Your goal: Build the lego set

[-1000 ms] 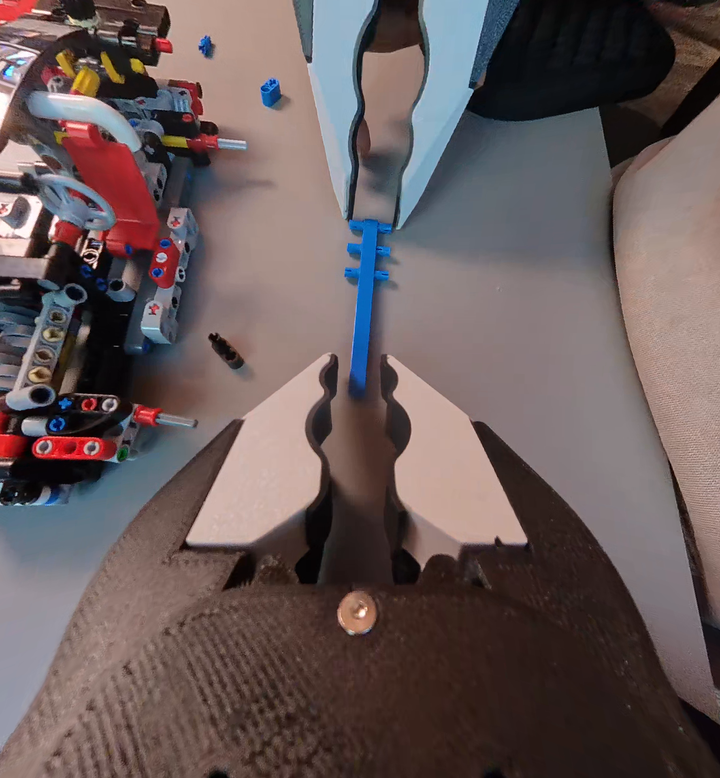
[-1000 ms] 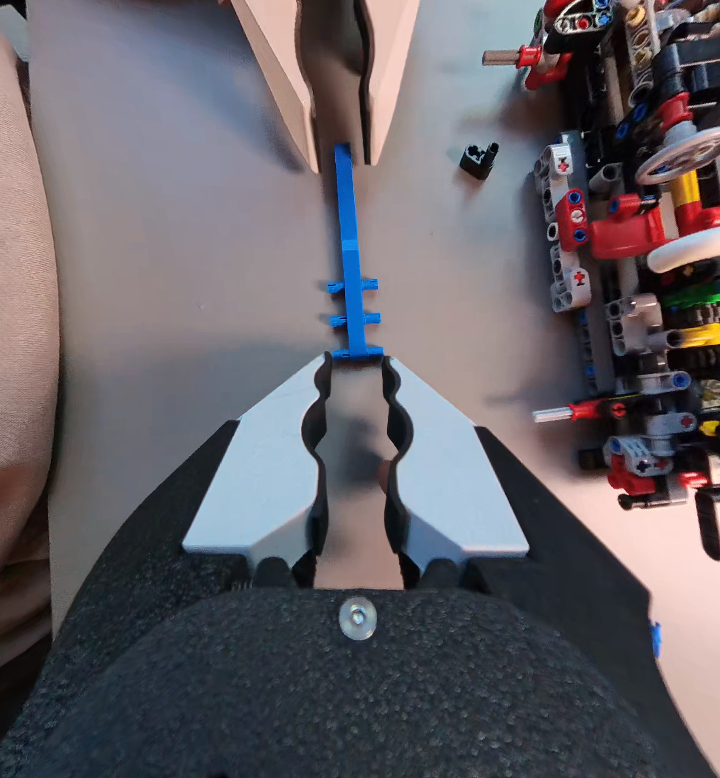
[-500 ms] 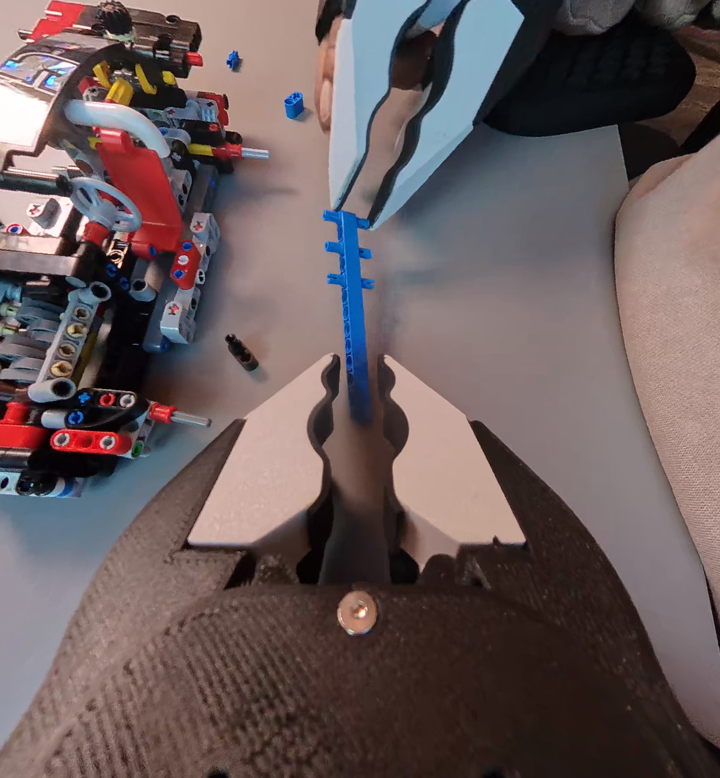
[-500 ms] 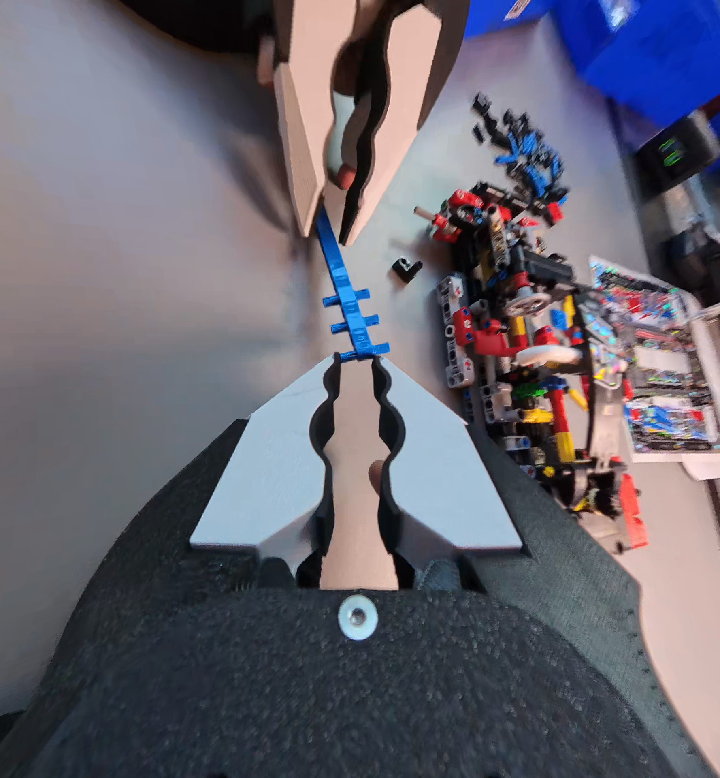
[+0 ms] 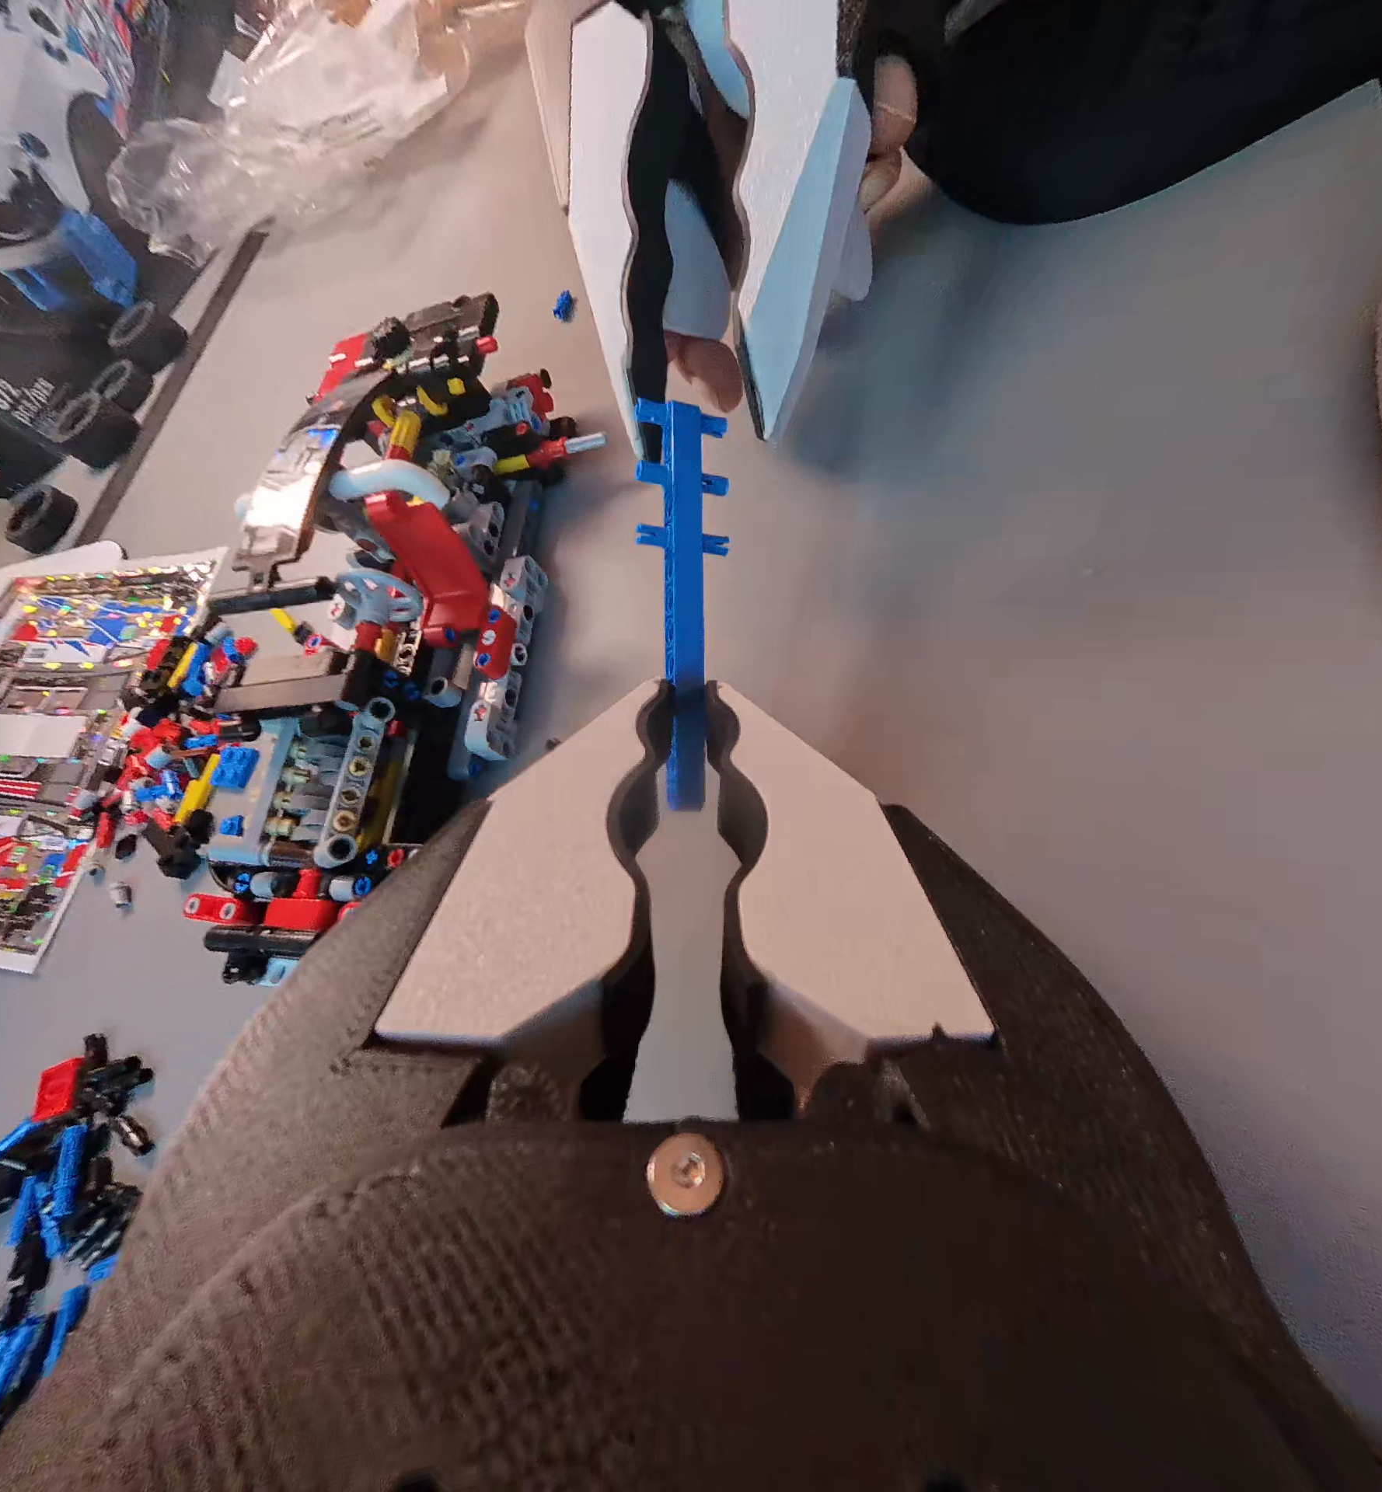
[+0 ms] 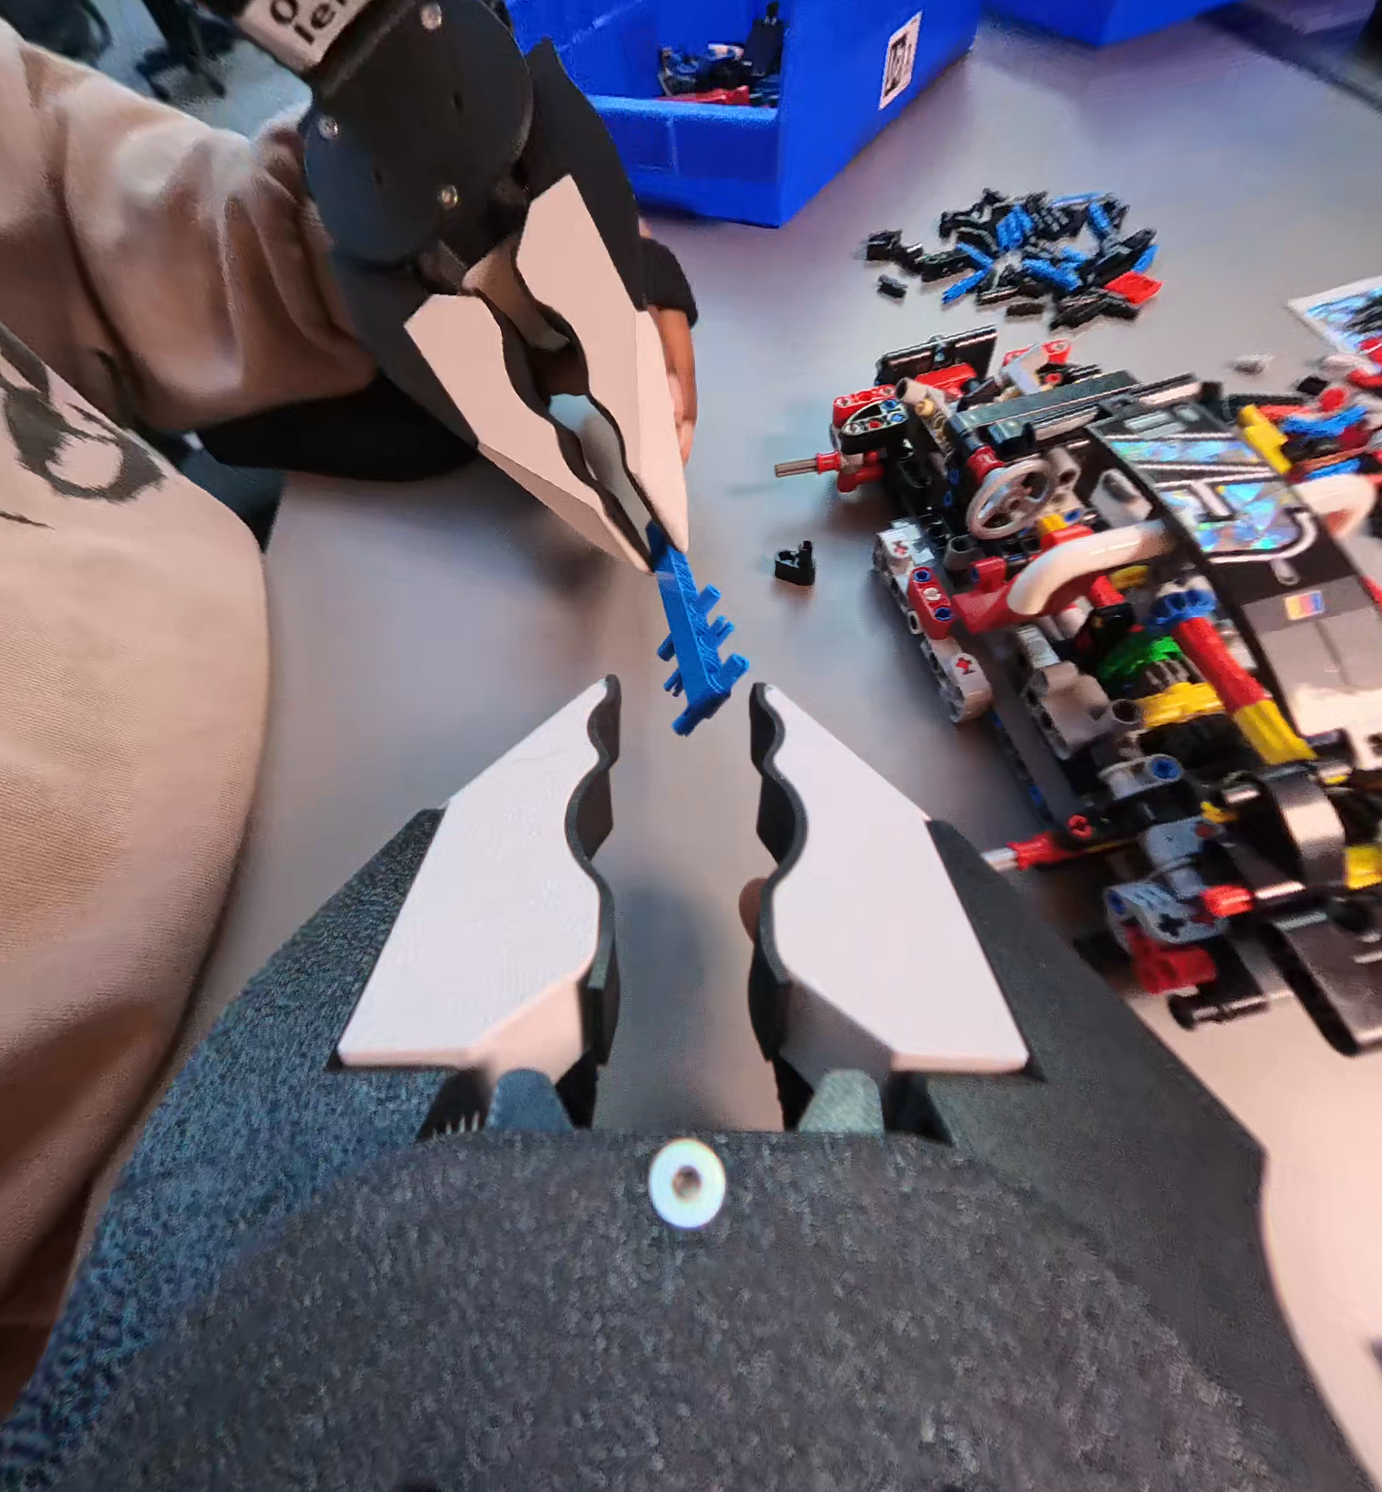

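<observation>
Fingers (image 5: 591, 799) of left gripper (image 5: 684, 694) pinch blue beam (image 5: 684, 597) — right gripper (image 6: 681, 690) (spread) just beside.

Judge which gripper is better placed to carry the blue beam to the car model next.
Left. The left gripper is shut on the blue beam, holding it off the table, while the right gripper is open and apart from it. The car model lies beside both.

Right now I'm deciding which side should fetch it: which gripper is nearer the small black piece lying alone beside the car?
Left. The left gripper, shut on the blue beam, hangs close beside the small black piece. The right gripper, fingers open, sits farther back.
</observation>
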{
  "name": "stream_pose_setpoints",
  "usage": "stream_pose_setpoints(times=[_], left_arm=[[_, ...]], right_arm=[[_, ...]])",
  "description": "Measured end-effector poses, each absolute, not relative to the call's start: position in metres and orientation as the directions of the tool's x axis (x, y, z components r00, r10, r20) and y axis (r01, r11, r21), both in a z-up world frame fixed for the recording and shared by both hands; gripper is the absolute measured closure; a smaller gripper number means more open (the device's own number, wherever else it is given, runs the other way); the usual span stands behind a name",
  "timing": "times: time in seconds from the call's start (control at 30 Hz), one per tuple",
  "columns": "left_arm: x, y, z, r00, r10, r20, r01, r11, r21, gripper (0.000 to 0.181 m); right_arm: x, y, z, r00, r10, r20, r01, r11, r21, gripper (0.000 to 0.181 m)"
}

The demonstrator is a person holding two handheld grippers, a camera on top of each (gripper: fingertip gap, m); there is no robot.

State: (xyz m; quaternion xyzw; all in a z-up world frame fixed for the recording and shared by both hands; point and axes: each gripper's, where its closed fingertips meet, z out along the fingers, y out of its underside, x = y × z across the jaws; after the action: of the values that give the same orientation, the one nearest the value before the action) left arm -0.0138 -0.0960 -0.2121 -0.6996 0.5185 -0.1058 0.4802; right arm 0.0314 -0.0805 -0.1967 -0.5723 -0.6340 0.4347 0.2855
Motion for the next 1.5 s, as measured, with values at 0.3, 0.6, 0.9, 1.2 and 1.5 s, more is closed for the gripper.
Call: stream_pose_setpoints(times=[0.3, 0.6, 0.9, 1.2, 1.5], left_arm=[[-0.019, -0.091, -0.192, 0.52, -0.825, -0.22, -0.46, -0.053, -0.886, 0.177], [-0.038, -0.066, -0.226, 0.672, -0.73, 0.127, -0.361, -0.472, -0.804, 0.164], [-0.03, -0.056, -0.237, 0.657, -0.742, -0.13, -0.562, -0.368, -0.741, 0.175], [-0.006, -0.074, -0.226, 0.578, -0.815, -0.048, -0.512, -0.316, -0.799, 0.175], [-0.005, -0.077, -0.228, 0.573, -0.82, -0.004, -0.485, -0.335, -0.808, 0.175]], right_arm=[[0.023, -0.082, -0.188, -0.218, 0.974, -0.061, 0.4, 0.032, -0.916, 0.176], [0.036, -0.089, -0.199, -0.295, 0.955, -0.036, 0.433, 0.1, -0.896, 0.177], [0.043, -0.091, -0.217, -0.3, 0.953, -0.04, 0.519, 0.129, -0.845, 0.177], [0.048, -0.087, -0.227, -0.288, 0.957, -0.033, 0.621, 0.16, -0.767, 0.177], [0.053, -0.079, -0.237, -0.283, 0.959, 0.013, 0.721, 0.222, -0.657, 0.174]])
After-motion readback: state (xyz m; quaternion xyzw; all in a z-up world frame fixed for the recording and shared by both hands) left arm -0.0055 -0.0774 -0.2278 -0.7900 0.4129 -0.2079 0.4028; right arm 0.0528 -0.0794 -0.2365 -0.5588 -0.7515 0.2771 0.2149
